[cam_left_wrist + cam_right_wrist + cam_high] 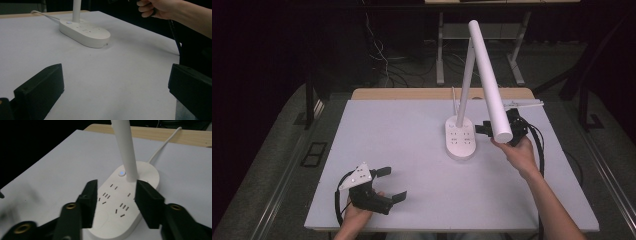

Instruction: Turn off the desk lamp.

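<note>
A white desk lamp stands on the right half of the table: an oval base [460, 138] with sockets, a slim post [465, 85] and a long tube head [489, 75] that slants toward the camera. My right gripper [482, 129] hovers just right of the base, partly hidden behind the lamp head. In the right gripper view it [115, 195] is open above the base [150, 175], near the post [125, 147] and a blue-lit button [121, 173], with nothing gripped. My left gripper [391, 184] rests open at the front left; its view [116, 95] looks across to the base [85, 32].
The white tabletop [412, 130] ends in a wooden strip [412, 93] at the back. The lamp's white cable [162, 145] runs off the back edge. A person's right hand [160, 8] holds the right gripper, and its black cable [541, 150] trails down the right side.
</note>
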Tool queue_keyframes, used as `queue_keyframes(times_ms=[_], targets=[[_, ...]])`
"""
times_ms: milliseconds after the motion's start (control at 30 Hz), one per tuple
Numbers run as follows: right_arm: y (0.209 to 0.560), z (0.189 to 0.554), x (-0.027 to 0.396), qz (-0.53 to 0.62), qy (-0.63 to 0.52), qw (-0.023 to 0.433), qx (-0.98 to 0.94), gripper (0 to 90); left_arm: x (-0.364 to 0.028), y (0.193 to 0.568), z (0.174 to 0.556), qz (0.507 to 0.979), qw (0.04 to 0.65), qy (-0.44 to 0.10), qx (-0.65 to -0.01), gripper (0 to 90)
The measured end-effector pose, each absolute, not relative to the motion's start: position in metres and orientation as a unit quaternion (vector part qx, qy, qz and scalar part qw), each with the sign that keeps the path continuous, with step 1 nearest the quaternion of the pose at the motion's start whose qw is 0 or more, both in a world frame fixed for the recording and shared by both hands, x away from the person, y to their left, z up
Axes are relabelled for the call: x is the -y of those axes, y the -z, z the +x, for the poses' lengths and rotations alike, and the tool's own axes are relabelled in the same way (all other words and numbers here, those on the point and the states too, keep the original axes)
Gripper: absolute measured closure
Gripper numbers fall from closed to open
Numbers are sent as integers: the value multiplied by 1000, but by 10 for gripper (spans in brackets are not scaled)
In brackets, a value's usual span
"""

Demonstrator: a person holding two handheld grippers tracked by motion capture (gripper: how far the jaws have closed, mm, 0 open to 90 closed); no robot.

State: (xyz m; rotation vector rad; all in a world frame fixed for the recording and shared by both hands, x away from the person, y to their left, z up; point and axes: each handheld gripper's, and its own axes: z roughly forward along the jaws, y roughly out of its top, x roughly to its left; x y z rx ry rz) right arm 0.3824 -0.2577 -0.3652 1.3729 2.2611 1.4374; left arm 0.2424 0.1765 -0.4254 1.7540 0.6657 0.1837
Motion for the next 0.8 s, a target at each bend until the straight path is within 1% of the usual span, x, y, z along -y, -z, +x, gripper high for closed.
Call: queue_keyframes(times_ms=[67,100,167,200,233,267,300,467,567,800], targets=[[365,374,260,446,-483,59,-751,179,-176,425,242,753,587,-79,-285,0],[364,370,261,444,-483,58,-752,121,-176,425,243,754,587,-78,-284,0],[363,366,261,446,-482,60,-752,115,-176,425,243,754,588,-78,-284,0],[363,358,263,444,-483,65,-752,23,-177,425,243,753,588,-78,-284,0],[363,355,264,444,-481,64,-753,6,-177,425,243,753,588,-78,-284,0],[363,355,264,444,-481,64,-753,6,-177,425,243,753,588,-79,-285,0],[363,347,266,442,-481,61,-755,6,-177,425,243,753,588,-79,-284,0],[365,332,271,438,-488,69,-752,6,-177,425,242,752,588,-79,-286,0],[370,316,278,440,-492,70,-748,6,-177,425,243,753,588,-79,-286,0],[380,295,286,445,-494,66,-744,6,-177,425,242,754,586,-80,-285,0]])
